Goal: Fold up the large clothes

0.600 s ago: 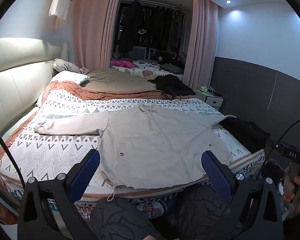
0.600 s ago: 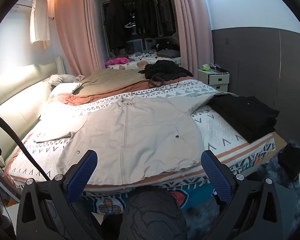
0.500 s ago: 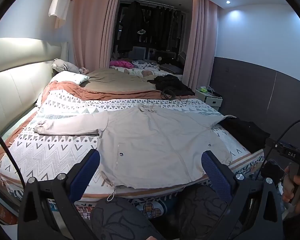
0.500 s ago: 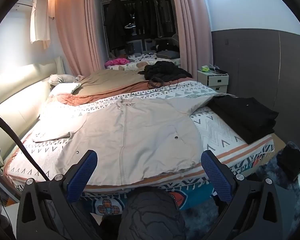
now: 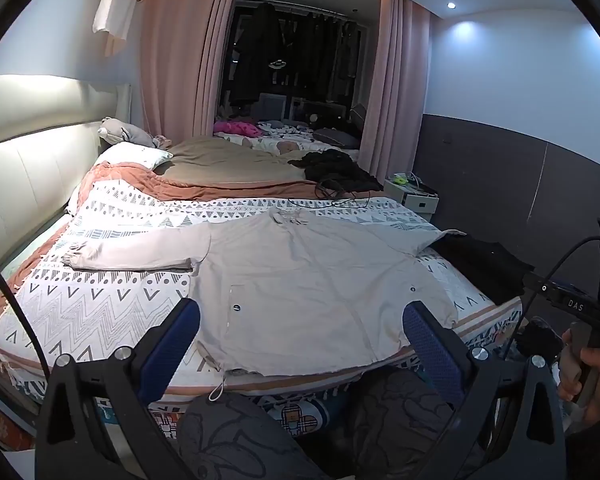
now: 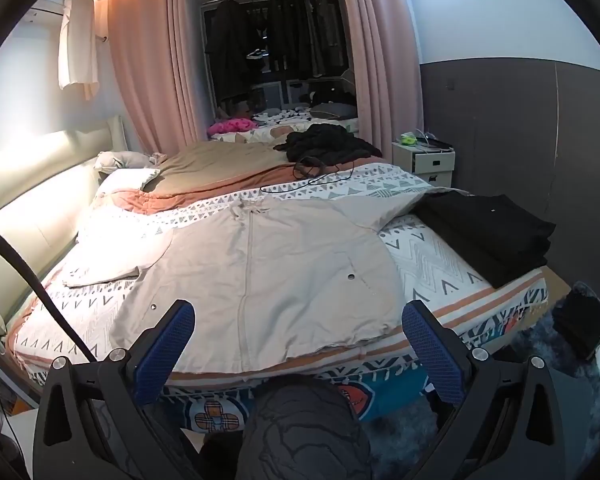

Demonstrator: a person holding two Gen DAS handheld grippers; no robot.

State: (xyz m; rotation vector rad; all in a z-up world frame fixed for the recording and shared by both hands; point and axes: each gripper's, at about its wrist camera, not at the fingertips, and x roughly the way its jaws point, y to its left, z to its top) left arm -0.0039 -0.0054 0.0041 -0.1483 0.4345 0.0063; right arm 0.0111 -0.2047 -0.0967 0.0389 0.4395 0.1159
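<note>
Left gripper (image 5: 300,322) hovering wide open, holding nothing; right gripper (image 6: 298,318) likewise gaping, empty. Lying just beyond: beige jacket (image 5: 312,280) spread flat on patterned bedspread (image 5: 100,300), sleeves outstretched, black folded clothes (image 6: 488,232) resting beside.

My left gripper (image 5: 301,322) has a matte black frame with two blue, dimple-textured pads (image 5: 171,346) and silver screws at the joints; a black cable (image 5: 8,304) arcs past it. My right gripper (image 6: 298,326) is built the same. My right hand (image 5: 588,376) is bare-skinned. My trousers (image 5: 236,440) are dark grey with a printed pattern.
</note>
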